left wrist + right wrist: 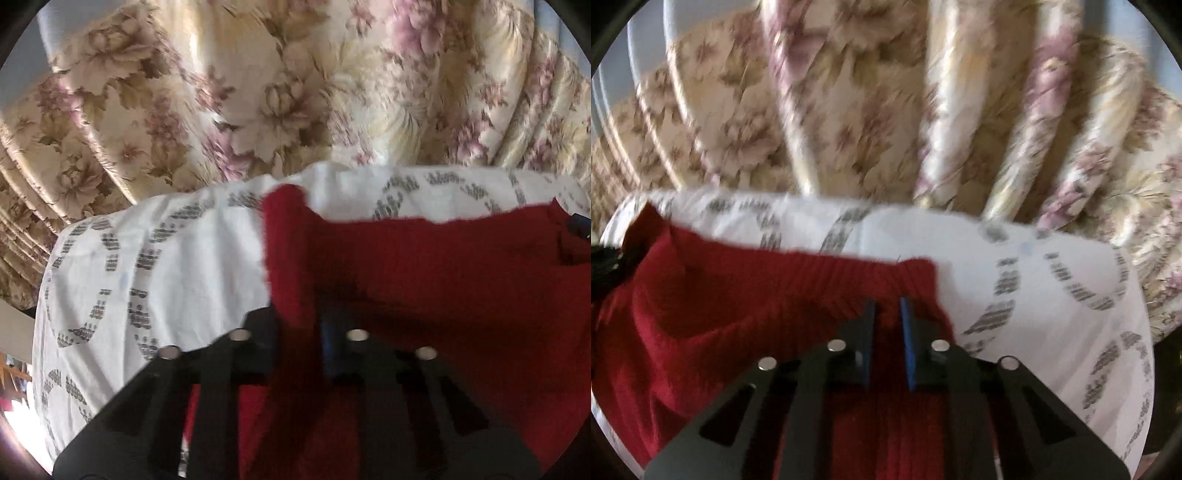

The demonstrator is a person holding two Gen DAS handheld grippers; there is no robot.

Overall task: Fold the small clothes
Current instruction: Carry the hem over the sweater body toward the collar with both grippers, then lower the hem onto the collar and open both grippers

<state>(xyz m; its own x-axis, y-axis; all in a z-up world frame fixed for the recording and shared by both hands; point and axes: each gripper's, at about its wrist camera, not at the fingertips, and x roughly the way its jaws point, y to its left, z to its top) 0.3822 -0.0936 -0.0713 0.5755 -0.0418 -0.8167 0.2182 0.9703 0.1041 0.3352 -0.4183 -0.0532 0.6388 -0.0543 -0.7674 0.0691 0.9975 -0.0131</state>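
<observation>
- Two claws hold one red knit garment (424,266) by its upper edge, one at each end, so its long axis runs side to side between them.
- Nearest in the left wrist view, the left claw (314,314) is closed down on a bunched corner of the red knit; the cloth wraps over the fingers and hides most of them, with only a strip of blue pad (328,339) showing.
- Nearest in the right wrist view, the right claw (886,314) has its fingers drawn close with a narrow gap, and a fold of the ribbed edge of the garment (738,314) sits pinched between the dark left pad and the blue pad (908,343).
- From each claw the red knit stretches across toward the other one and sags in the middle; its ribs run along the fingers in the right wrist view.
- At the far left edge of the right wrist view a dark shape touches the garment's other corner; it is too blurred to tell more.
- Under and beyond the garment lies a white cloth (166,258) with curved grey printed bands, seen in the right wrist view too (1052,295); what it covers is hidden.
- Farthest back hangs a cream floral curtain (258,92) in vertical folds with pink and brown blooms, blurred in the right wrist view (886,110).
</observation>
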